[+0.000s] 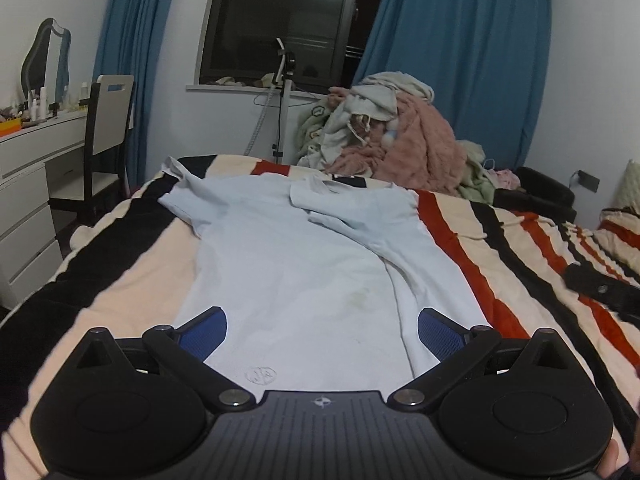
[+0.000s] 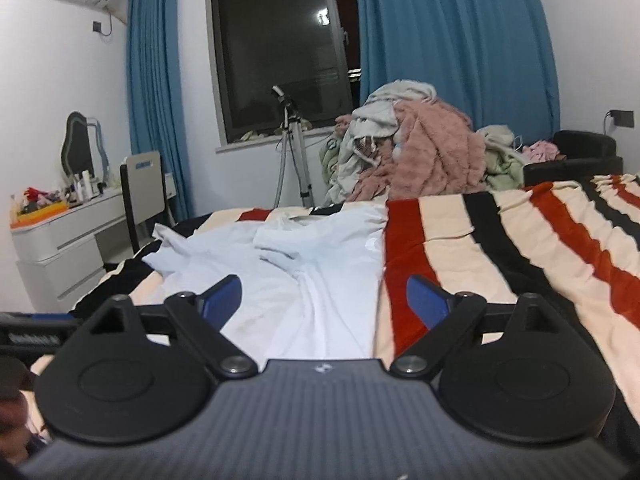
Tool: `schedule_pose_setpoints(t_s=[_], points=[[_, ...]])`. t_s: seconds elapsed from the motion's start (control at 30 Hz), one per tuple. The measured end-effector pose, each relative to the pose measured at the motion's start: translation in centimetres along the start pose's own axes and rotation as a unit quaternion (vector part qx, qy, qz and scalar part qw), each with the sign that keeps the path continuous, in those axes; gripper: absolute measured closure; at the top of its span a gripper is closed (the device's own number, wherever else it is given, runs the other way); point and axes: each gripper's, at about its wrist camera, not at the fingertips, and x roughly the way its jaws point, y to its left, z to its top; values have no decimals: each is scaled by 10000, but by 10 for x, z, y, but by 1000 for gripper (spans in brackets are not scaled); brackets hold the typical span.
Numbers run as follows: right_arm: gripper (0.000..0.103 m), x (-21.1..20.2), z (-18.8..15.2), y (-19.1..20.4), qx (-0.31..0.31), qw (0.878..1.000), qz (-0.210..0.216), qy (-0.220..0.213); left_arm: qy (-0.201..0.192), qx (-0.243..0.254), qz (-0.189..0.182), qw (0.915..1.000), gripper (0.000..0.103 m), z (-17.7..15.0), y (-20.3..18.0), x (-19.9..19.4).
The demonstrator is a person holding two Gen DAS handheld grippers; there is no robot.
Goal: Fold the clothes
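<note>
Both tongs are held wide apart and empty above the near hem of a pale blue shirt (image 1: 288, 264): the left tongs (image 1: 322, 332) are centred over the shirt's lower part, the right tongs (image 2: 324, 300) over its right edge, where cloth meets blanket. The shirt is spread flat on a striped blanket (image 1: 500, 248) covering the bed, collar away from the tongs, with its right sleeve folded inward across the chest and its left sleeve lying outward. A faint stain is seen on the shirt's lower front. Beyond the shirt's collar, a heap of clothes (image 1: 400, 136) with a pink fluffy piece is piled at the bed's far end, and a tripod (image 2: 296, 160) is stood before a dark window (image 1: 280, 20) framed by blue curtains (image 1: 460, 60). Left of the shirt, a white dressing worktop (image 1: 36, 136) with bottles and a chair (image 1: 108, 132) are placed.
</note>
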Motion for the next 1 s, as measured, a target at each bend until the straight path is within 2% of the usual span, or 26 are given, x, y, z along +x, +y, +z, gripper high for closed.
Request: schedule_pose_setpoints(t_s=[0.13,0.3,0.37,0.4,0.43,0.57,0.63,0.7,0.73,0.83,0.87,0.9,0.93,1.0], points=[[12,44,11,19,13,9988,246,415,-114,173,182,9996,0,9,17,-9],[13,137,13,74,-572,9906,811,938,-401,168,376,9983,0,18,49,-10],[15,181,8,104,-873,9842,1108,1068,-506,-76,483,9975,0,19,68,-2],[23,201,4,120,-985,9806,1257,1134,-512,-239,560,9968,0,19,78,3],[25,221,0,136,-1088,9767,1404,1202,-504,-407,607,9961,0,20,88,7],[26,301,-22,219,-1758,9600,1757,1293,-559,-1044,804,9897,0,21,128,27],[26,336,-32,253,-2021,9566,1687,1251,-605,-1284,994,9849,0,24,143,36],[34,370,-43,283,-2308,9548,1465,1163,-632,-1566,1097,9795,0,24,156,45],[35,386,-48,297,-2451,9535,1353,1118,-642,-1713,1135,9766,0,24,162,49],[36,418,-46,316,-2454,9601,1083,795,-572,-2028,1167,9706,0,20,177,63],[42,424,-42,320,-2467,9614,1030,648,-565,-2082,1182,9693,0,19,180,67],[52,431,-39,325,-2525,9615,945,532,-551,-2117,1218,9681,0,18,182,72],[57,438,-36,327,-2597,9607,821,541,-527,-2140,1258,9673,0,17,182,76],[89,453,-30,332,-2742,9581,560,606,-498,-2121,1299,9673,0,16,181,83]])
